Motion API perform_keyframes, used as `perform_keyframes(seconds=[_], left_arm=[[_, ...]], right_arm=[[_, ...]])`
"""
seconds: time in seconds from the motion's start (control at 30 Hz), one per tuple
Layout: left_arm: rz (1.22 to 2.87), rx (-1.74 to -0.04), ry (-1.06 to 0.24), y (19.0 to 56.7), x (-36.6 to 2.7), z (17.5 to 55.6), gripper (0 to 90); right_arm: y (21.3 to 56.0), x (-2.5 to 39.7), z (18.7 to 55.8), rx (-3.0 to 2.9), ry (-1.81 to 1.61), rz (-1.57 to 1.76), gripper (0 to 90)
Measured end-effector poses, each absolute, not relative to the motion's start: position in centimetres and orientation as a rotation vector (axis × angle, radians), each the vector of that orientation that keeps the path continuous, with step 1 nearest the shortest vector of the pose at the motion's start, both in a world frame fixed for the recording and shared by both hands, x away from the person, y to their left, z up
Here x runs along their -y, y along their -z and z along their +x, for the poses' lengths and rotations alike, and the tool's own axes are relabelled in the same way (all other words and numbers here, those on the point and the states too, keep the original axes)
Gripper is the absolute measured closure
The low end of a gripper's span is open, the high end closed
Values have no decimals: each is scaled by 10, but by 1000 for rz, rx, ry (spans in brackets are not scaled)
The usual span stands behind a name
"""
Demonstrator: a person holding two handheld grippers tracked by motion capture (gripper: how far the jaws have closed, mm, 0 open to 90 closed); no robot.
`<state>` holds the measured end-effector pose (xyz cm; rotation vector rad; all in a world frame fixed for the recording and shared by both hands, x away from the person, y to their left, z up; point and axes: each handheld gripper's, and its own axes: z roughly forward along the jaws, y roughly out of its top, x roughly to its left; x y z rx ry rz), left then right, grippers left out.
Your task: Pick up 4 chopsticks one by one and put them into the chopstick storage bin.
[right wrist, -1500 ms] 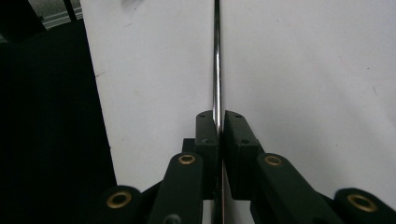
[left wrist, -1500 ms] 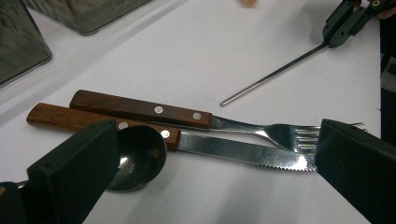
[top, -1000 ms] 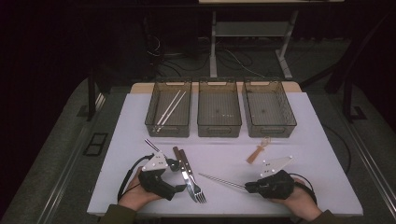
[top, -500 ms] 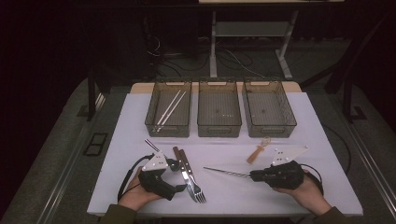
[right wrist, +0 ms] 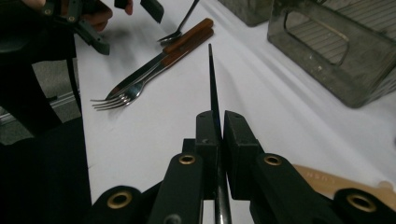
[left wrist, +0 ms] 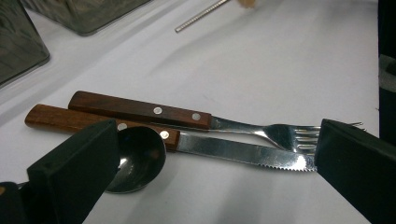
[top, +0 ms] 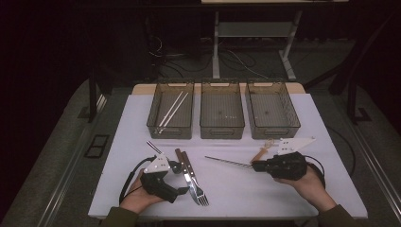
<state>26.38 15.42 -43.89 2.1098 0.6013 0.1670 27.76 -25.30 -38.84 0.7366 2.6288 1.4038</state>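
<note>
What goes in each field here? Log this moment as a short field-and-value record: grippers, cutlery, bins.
left gripper: open, jaws either side of the cutlery group, holding nothing
right gripper: shut on a metal chopstick, which points toward the left gripper
wooden-handled fork: flat on the table, beside the knife
wooden-handled knife: flat, parallel to the fork
dark spoon: bowl against the knife handle
left bin: holds two light chopsticks
middle bin: looks empty
right bin: looks empty
wooden spoon: on the table by the right gripper
</note>
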Motion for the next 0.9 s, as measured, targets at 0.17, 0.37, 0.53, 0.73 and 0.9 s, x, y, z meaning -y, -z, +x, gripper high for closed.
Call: perform_keyframes(seconds=[0.17,0.37,0.53,0.73,0.9], left_arm=[[2105,-605,-169,439,-155,264,0],[2119,-602,-175,440,-155,265,0],[2119,-600,-179,440,-156,266,0],[2125,-590,-185,440,-155,269,0],[2124,-589,-182,440,-155,269,0]], right_arm=[[384,251,286,-2604,-1416,742,849],[377,248,293,-2574,-1439,743,849],[372,244,299,-2549,-1461,756,849],[364,239,308,-2509,-1483,779,848],[357,236,317,-2474,-1506,793,848]])
